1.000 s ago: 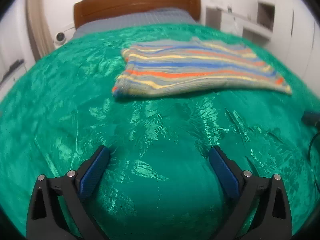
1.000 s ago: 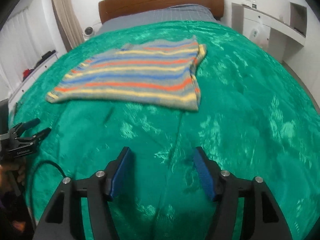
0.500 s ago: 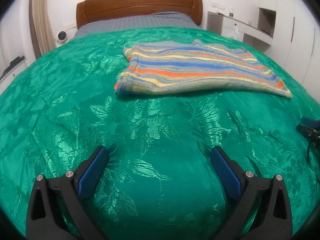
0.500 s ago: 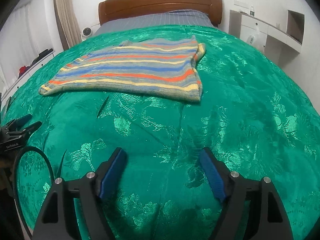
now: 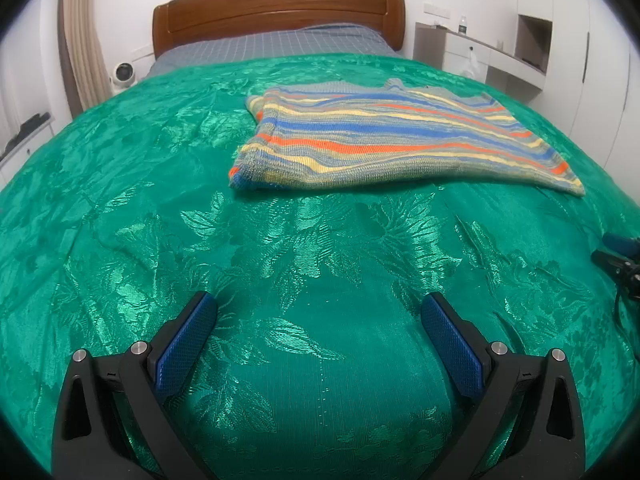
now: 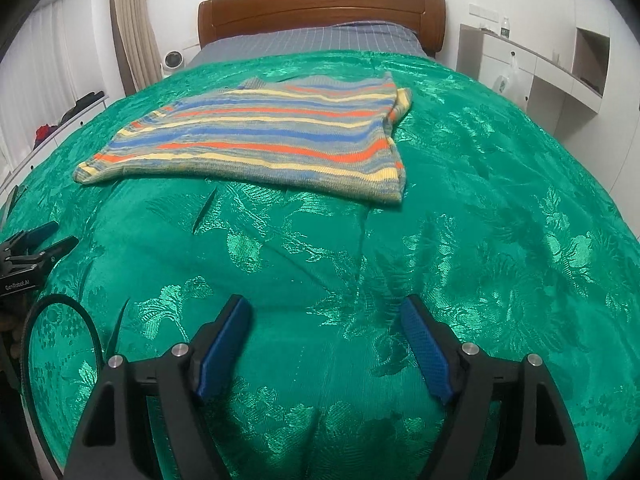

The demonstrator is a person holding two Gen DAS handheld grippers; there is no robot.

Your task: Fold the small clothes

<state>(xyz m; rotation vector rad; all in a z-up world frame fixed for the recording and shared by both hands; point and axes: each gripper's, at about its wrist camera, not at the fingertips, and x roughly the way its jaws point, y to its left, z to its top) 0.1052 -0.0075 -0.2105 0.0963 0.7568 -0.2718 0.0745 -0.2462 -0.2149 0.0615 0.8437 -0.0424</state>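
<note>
A striped knit garment in blue, orange, yellow and grey lies flat on the green bedspread, in the far half of the bed. It also shows in the right wrist view. My left gripper is open and empty, low over the bedspread, well short of the garment's near edge. My right gripper is open and empty, also over bare bedspread in front of the garment. The right gripper's tip shows at the right edge of the left wrist view; the left gripper shows at the left edge of the right wrist view.
A brown wooden headboard and grey checked sheet lie at the far end. White cabinets stand to the right, a curtain and small round white device to the left. A black cable loops at left.
Both grippers have drawn back and tilted up a little, so the headboard and walls show more. The garment lies unmoved. Both grippers stay open.
</note>
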